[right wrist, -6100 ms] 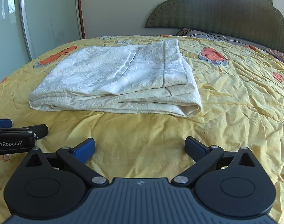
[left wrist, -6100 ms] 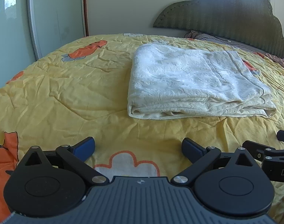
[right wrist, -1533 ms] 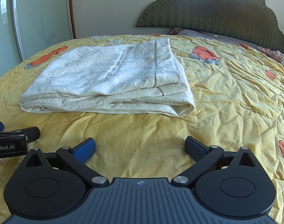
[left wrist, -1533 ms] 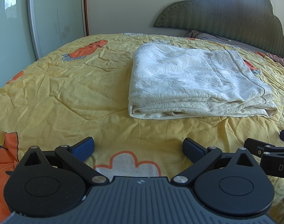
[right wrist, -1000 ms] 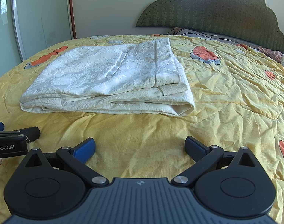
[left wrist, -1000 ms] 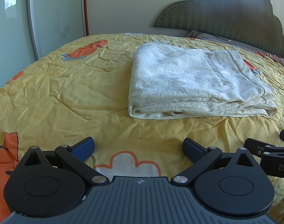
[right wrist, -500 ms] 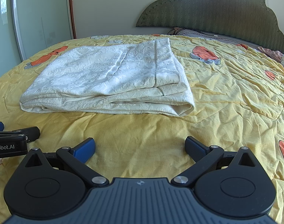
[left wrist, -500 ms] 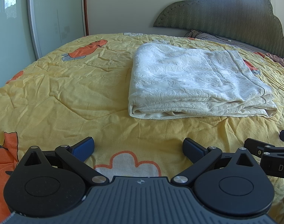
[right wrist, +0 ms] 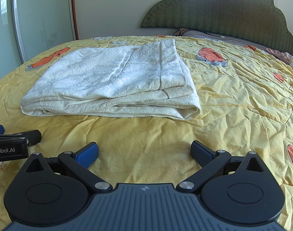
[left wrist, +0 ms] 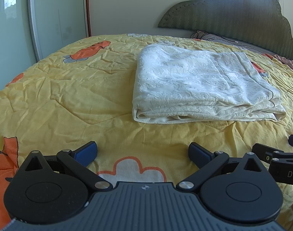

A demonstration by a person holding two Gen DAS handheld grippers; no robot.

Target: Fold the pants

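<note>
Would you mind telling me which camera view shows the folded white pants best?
The right wrist view: the pants lie near the middle there, with the seam, the hem and the stacked layers of the near edge visible. The left wrist view shows them further right, mostly the top surface and near edge.

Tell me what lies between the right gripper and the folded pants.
Only bare yellow quilt separates right gripper from folded cream pants, in the right wrist view.

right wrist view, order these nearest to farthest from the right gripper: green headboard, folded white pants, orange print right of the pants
1. Folded white pants, straight ahead and slightly left of the right gripper.
2. Orange print, beyond the pants, to their right.
3. Green headboard, at the far end of the bed.
</note>
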